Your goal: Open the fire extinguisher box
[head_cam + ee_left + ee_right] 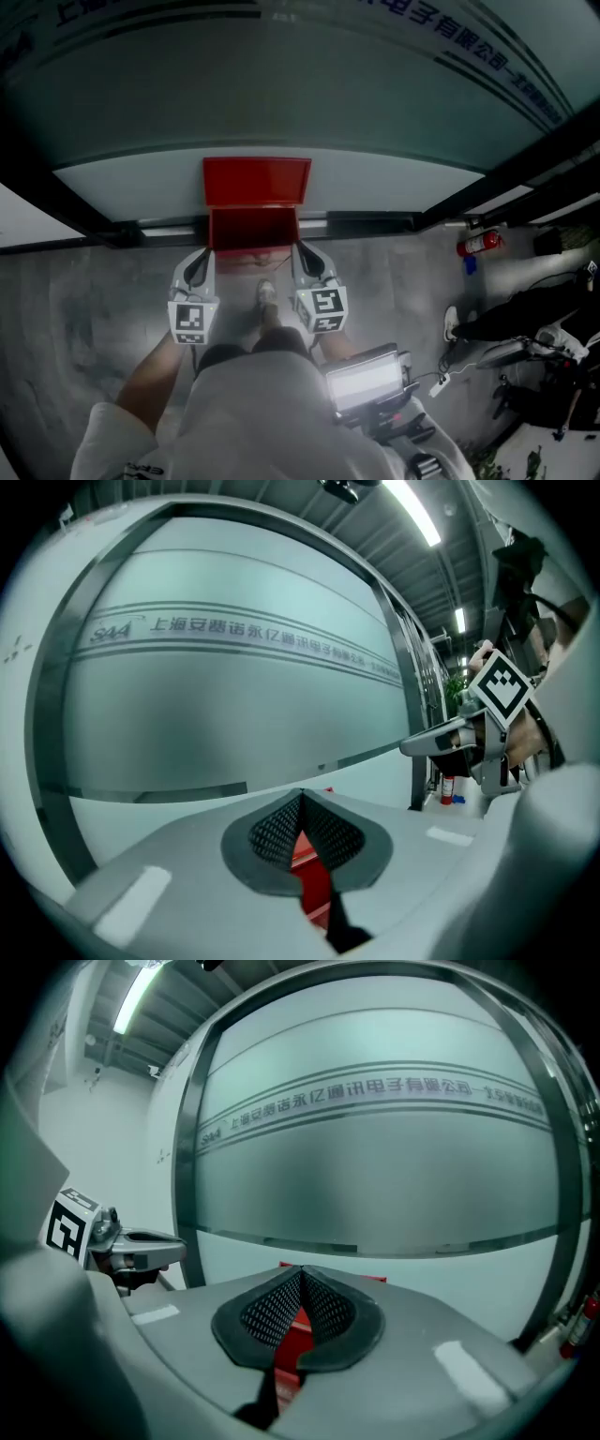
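The red fire extinguisher box [253, 228] stands on the floor against the glass wall, its lid [256, 180] raised upright behind it. My left gripper [201, 261] is at the box's left front corner and my right gripper [303, 255] at its right front corner, both above the floor. Each is shut with nothing between the pads. In the left gripper view the jaws [300, 803] meet, and a strip of the red box [314, 883] shows below them. The right gripper view shows the same: jaws [300, 1274] closed over the red box [289, 1335].
A frosted glass wall [281, 94] with dark frame posts rises behind the box. A red extinguisher [479, 244] lies on the floor at the right, near another person's legs [511, 319]. A device with a lit screen [366, 380] hangs at my waist. My shoe [266, 293] is between the grippers.
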A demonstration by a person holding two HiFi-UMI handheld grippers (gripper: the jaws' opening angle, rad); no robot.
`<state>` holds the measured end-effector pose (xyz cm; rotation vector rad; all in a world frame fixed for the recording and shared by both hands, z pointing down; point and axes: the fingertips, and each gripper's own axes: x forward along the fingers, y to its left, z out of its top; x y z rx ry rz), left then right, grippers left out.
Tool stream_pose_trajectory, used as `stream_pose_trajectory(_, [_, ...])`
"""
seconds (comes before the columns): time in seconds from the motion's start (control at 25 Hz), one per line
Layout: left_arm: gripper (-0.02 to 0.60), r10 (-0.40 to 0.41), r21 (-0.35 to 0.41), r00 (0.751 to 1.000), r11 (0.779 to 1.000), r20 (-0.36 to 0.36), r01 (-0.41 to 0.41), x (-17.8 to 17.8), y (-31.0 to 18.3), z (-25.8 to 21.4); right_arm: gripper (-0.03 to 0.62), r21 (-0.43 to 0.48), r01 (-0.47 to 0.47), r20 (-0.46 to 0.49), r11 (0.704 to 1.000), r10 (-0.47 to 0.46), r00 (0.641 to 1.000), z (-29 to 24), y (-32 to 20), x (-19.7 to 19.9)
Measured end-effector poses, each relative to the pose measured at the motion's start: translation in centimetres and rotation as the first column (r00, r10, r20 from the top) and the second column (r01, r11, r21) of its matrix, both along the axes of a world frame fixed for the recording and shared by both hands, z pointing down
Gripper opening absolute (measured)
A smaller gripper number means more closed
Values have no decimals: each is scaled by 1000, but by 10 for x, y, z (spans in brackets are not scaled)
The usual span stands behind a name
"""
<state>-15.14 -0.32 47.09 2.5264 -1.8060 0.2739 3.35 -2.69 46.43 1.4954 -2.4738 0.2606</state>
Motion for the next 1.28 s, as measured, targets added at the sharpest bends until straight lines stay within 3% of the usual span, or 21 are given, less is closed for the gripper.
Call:
stream_pose_trajectory(0.32, [2,3,-25,997,1000,-71,-5,0,58,-7,14,-32,6,28,999,-5,1000,2,71,3])
stream_pose_trajectory(0.68, [3,14,-7,996,1000,-87,-15,36,98,-38,14,-36,44,71,998,-41,997,-28,114,26])
stream_pose_trajectory(1.28, [2,48,12,995,999,-84,-47,78,102,-51,12,-22,73,106,997,-70,992,-45,127,40])
